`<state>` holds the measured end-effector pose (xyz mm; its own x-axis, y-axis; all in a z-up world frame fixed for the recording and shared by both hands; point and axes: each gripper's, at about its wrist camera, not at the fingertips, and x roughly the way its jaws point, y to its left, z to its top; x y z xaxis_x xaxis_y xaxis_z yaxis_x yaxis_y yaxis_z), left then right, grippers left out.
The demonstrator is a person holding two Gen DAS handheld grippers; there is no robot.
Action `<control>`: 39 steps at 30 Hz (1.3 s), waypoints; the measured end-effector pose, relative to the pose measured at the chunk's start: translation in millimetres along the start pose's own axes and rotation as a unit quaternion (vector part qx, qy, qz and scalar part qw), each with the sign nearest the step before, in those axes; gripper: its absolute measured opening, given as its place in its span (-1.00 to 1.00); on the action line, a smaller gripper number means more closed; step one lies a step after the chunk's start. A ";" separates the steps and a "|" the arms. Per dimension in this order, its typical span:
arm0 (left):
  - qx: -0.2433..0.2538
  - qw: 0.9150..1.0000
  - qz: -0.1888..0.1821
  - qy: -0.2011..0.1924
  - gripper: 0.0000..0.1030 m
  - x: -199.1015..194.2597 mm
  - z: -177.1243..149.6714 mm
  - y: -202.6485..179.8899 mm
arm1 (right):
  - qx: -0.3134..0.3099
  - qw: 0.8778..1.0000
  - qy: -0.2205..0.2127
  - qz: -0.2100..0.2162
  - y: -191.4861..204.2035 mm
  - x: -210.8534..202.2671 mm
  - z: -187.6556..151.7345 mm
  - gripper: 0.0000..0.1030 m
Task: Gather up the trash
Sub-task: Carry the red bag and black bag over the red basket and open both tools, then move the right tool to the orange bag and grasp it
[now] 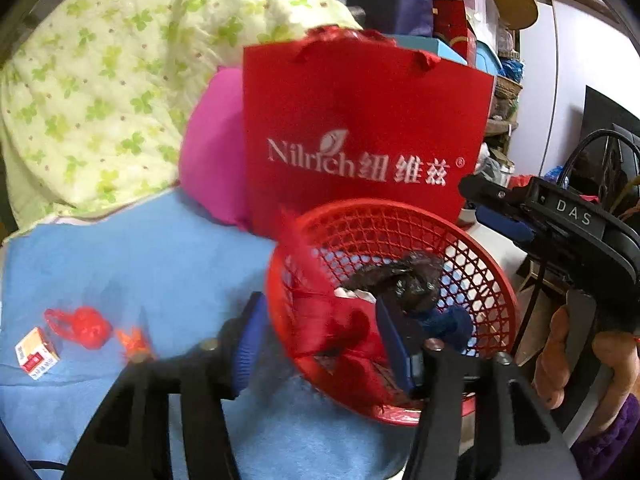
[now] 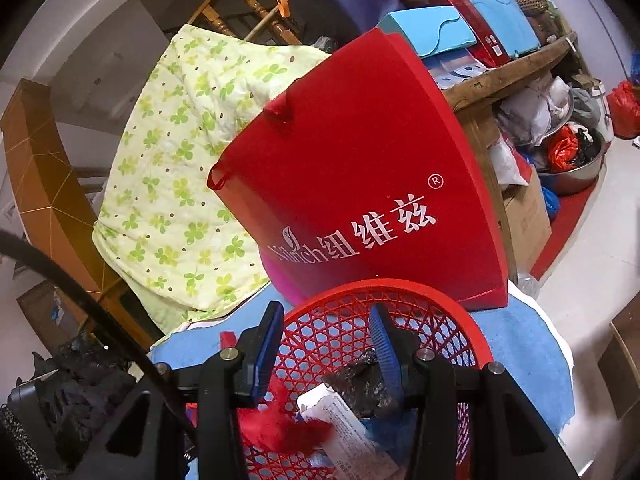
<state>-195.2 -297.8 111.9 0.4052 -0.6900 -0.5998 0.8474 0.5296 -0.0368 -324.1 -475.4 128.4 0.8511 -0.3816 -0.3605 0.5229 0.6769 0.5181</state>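
A red mesh basket [image 1: 404,216] is tipped toward me over the blue cloth [image 1: 140,264]. It holds a black plastic bag [image 1: 400,280], white scraps and a blue lump. My left gripper [image 1: 320,344] is open at the near rim, with a blurred red scrap [image 1: 344,332] loose between its pads. On the cloth to the left lie a small orange-and-white box [image 1: 36,354], a red crumpled wrapper [image 1: 84,326] and an orange scrap [image 1: 134,342]. My right gripper [image 2: 326,340] straddles the side wall of the basket [image 2: 384,288], seemingly gripping it. It also shows from the side [image 1: 492,208].
A red paper bag [image 1: 360,128] with white lettering stands just behind the basket, beside a pink cushion [image 1: 212,160] and a green-patterned quilt [image 1: 100,80]. Stacked boxes and clutter fill the back right. A person's hand [image 1: 560,352] grips the right handle.
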 end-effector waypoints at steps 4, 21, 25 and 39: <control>0.004 1.000 0.015 -0.007 0.23 -7.4 0.5 4.1 | 0.004 1.000 -0.005 0.002 2.7 0.3 0.4 -0.04; -0.021 0.995 0.094 -0.003 0.46 -32.1 -24.5 66.0 | -0.044 0.995 -0.045 0.082 67.8 -2.1 -13.7 0.07; -0.035 0.990 0.139 0.013 0.47 -38.5 -47.1 102.5 | -0.065 0.991 -0.038 0.114 96.2 2.5 -25.8 0.08; -0.149 0.948 0.272 0.070 0.47 -79.8 -137.1 229.3 | -0.162 0.961 0.096 0.203 206.6 50.2 -109.9 0.14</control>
<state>-80.3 -53.7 41.7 0.6878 -0.2132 -0.6938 0.3830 0.9186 0.0974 -178.4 -285.5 132.1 0.9414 0.0585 -0.3321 0.0806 0.9173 0.3900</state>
